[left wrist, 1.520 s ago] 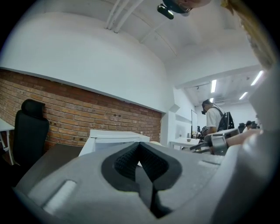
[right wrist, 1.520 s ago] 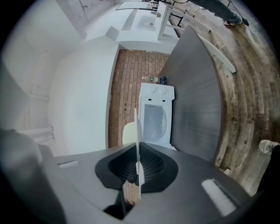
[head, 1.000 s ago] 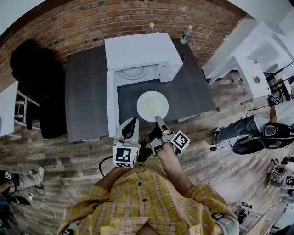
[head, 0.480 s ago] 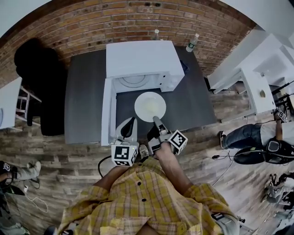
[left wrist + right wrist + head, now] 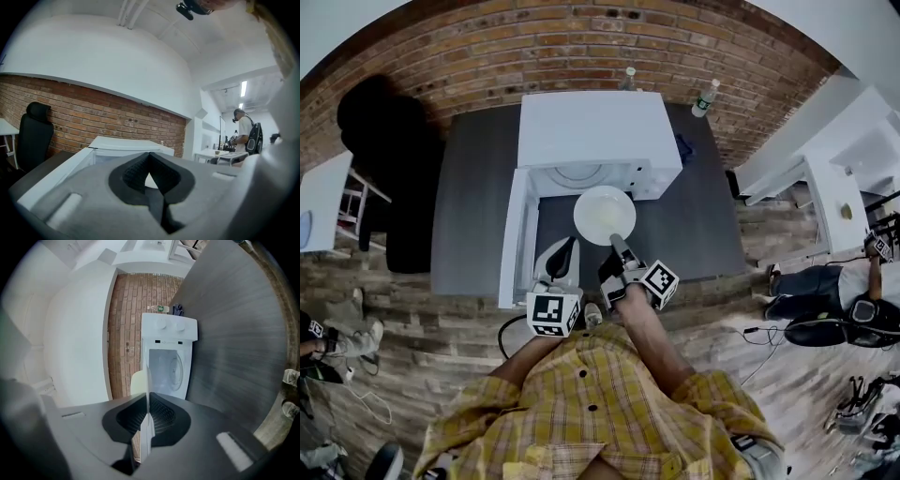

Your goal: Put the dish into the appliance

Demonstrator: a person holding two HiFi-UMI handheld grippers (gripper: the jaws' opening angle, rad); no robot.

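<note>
The dish is a white plate (image 5: pixel 604 214), held level in front of the open mouth of the white microwave (image 5: pixel 591 127). My right gripper (image 5: pixel 617 242) is shut on the plate's near rim. In the right gripper view the plate (image 5: pixel 148 394) shows edge-on between the pads, with the microwave's cavity (image 5: pixel 165 371) straight beyond it. The microwave door (image 5: pixel 514 239) hangs open to the left. My left gripper (image 5: pixel 567 248) hovers just left of the plate, shut and holding nothing. In the left gripper view its jaws (image 5: pixel 152 176) meet, and the microwave (image 5: pixel 126 145) stands behind them.
The microwave stands on a dark grey table (image 5: pixel 473 206) against a brick wall. Two bottles (image 5: pixel 629 78) (image 5: pixel 703 97) stand behind it. A black chair (image 5: pixel 380 141) is at the left, and a person (image 5: pixel 825 281) sits on the floor at the right.
Both grippers have moved toward the microwave, carrying the plate from over the table's front part up to the edge of the opening.
</note>
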